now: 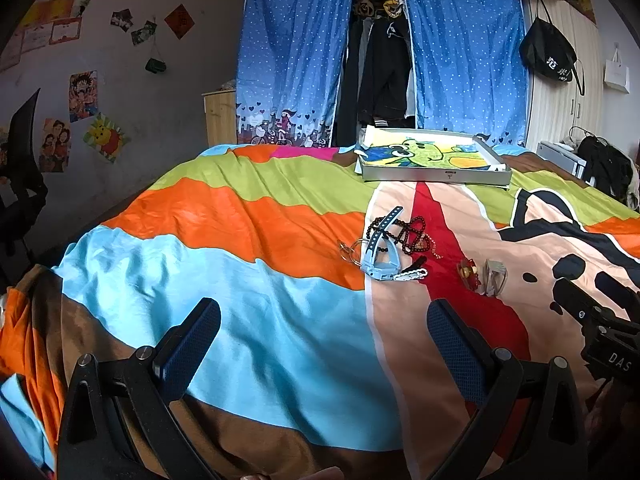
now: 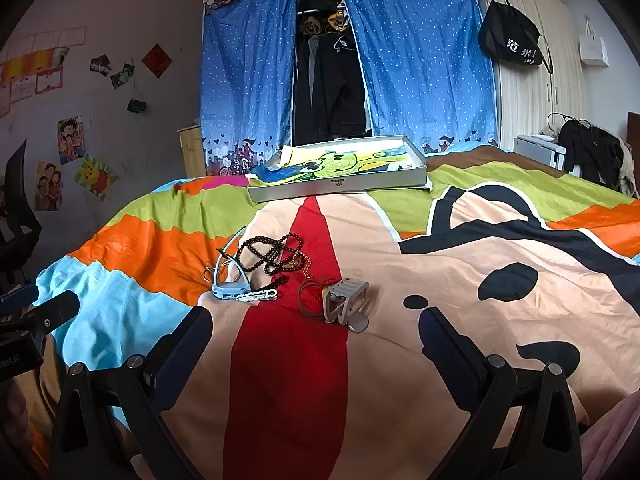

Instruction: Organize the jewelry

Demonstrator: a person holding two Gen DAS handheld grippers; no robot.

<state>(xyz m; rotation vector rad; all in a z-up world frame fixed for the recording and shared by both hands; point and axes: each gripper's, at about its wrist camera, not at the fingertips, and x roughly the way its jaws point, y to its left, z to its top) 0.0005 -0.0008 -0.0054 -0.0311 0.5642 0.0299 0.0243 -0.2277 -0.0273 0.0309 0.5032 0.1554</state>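
Start of sorting: we hold both grippers spread, empty.
Next, we reach the dark brown bead necklace near the shallow grey tray.

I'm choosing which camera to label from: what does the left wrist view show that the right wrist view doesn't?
Only the left wrist view shows the red and gold trinket beside the clear holder, plus the right tongs at its edge.

Only the right wrist view shows brown cords by that holder, and the left tongs at its edge.

Both show the dark bead necklace, the light blue strap, the white clip and the tray on the bedspread.
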